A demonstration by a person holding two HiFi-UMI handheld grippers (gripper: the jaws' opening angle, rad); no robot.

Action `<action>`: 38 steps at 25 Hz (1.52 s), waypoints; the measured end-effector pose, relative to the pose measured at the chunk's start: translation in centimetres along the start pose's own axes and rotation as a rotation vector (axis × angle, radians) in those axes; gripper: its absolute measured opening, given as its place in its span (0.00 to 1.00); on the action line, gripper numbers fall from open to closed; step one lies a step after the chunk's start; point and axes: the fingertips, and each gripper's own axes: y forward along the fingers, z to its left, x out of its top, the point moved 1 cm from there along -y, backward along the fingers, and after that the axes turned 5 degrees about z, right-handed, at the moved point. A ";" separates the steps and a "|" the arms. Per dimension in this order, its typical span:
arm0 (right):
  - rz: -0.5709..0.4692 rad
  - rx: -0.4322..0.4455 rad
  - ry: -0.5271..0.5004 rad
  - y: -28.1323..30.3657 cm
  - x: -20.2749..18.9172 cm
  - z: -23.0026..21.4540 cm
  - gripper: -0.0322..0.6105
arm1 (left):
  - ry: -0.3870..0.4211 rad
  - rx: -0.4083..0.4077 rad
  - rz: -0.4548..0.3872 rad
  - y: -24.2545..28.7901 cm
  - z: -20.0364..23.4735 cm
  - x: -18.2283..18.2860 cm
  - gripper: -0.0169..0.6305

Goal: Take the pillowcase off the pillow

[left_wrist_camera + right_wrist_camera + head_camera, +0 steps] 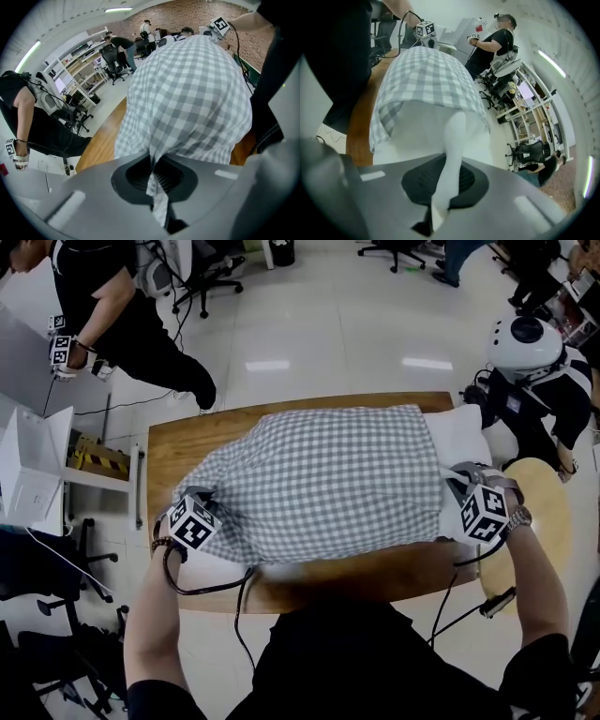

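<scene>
A grey-and-white checked pillowcase (328, 479) covers most of a white pillow (459, 432) lying across the wooden table (178, 446). The pillow's bare end sticks out at the right. My left gripper (211, 501) is at the case's left end, shut on a pinch of checked cloth (152, 164), and the left gripper view shows the pillowcase (192, 93) stretching away from the jaws. My right gripper (457, 482) is at the right end, shut on a drawn-out fold of the white pillow (452, 140) just below the pillowcase's open hem (426, 75).
A person in black (122, 315) stands beyond the table's left corner. Another person with a white helmet (530, 343) is at the far right. A white box (33, 470) sits on a stand at the left, and a round wooden stool (548, 512) is next to my right arm.
</scene>
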 end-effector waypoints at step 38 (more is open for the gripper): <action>0.115 -0.238 0.091 -9.6 -6.7 -1.9 0.06 | -0.208 0.187 -0.098 -10.7 2.4 -5.7 0.04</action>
